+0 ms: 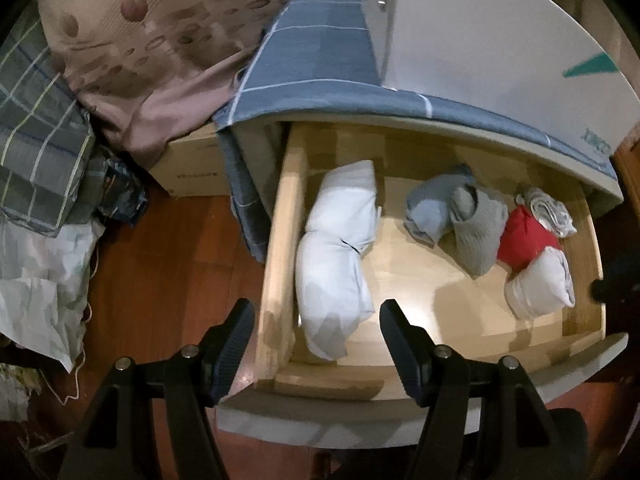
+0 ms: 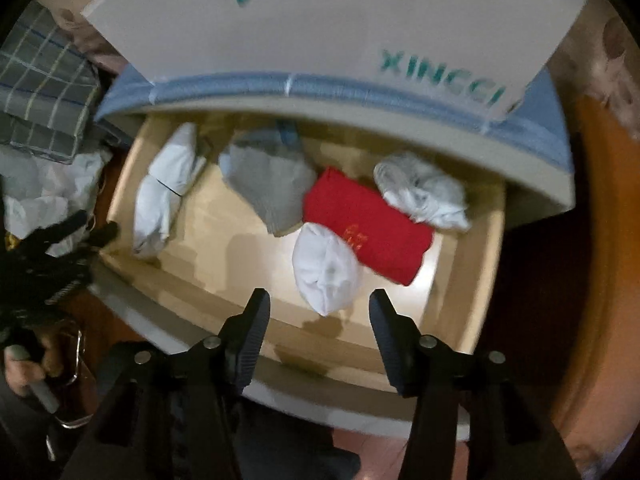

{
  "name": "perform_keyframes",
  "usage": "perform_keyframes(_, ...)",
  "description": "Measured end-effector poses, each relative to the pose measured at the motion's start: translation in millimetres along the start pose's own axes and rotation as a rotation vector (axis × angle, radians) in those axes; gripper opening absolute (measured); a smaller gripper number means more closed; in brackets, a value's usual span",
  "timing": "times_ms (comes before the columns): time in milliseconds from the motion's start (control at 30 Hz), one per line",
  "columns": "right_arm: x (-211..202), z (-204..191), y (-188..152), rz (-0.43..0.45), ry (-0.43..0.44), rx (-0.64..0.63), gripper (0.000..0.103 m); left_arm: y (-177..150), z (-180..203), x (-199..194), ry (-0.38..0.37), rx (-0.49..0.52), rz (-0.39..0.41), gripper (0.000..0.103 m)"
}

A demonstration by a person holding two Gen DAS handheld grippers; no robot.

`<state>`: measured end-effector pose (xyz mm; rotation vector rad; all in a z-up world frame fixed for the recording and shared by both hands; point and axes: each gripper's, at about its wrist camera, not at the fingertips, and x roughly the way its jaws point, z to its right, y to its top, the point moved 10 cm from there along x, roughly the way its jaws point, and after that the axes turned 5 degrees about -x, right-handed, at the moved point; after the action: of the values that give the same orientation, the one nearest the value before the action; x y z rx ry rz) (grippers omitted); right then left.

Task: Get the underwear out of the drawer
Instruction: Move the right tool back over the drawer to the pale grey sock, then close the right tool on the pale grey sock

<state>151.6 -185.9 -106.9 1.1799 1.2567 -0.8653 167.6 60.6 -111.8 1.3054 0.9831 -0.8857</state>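
Both grippers hang over the open drawer (image 1: 280,248) with fingers spread and nothing between them: the left gripper (image 1: 316,316) above the drawer's near left corner, the right gripper (image 2: 320,304) above its near edge, angled down at the white bundle (image 2: 326,270).

Above the drawer's far side lies a white box (image 2: 320,20) with green lettering, resting on blue checked cloth (image 1: 320,60) that covers the cabinet top and drapes down its left side.

Inside the drawer, a long white roll (image 1: 340,256) lies along the left wall, its long axis running near to far. Right of it sit a blue-grey piece (image 1: 432,204) and a grey ribbed piece (image 1: 476,232), touching. Folded red underwear (image 2: 368,224) lies at a slant, long axis from far left to near right, with the white bundle overlapping its near left corner and a crumpled white-grey piece (image 2: 424,192) at its far right.

Left of the cabinet, bedding (image 1: 132,48) and a cardboard box (image 1: 192,168) crowd the wooden floor (image 1: 168,264).
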Motion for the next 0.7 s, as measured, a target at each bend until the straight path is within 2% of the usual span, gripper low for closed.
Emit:
perform_keyframes(100,20,0,6,-0.011,-0.019,0.012,0.056,4,-7,1,-0.003,-0.024,-0.007,0.067)
perform_keyframes(367,66,-1,11,-0.059,-0.066,0.011,0.056,6,-16,11,-0.001,-0.050,-0.032,0.067)
perform_keyframes(467,81,0,7,-0.075,-0.096,0.003,0.052,6,-14,15,-0.002,-0.046,-0.042,0.067)
perform_keyframes(533,87,3,4,-0.079,-0.118,-0.005,0.045,6,-11,16,-0.001,-0.040,-0.045,0.067)
perform_keyframes(700,87,13,-6,-0.078,-0.112,0.022,0.038,9,-2,21,-0.010,-0.033,-0.061,0.067)
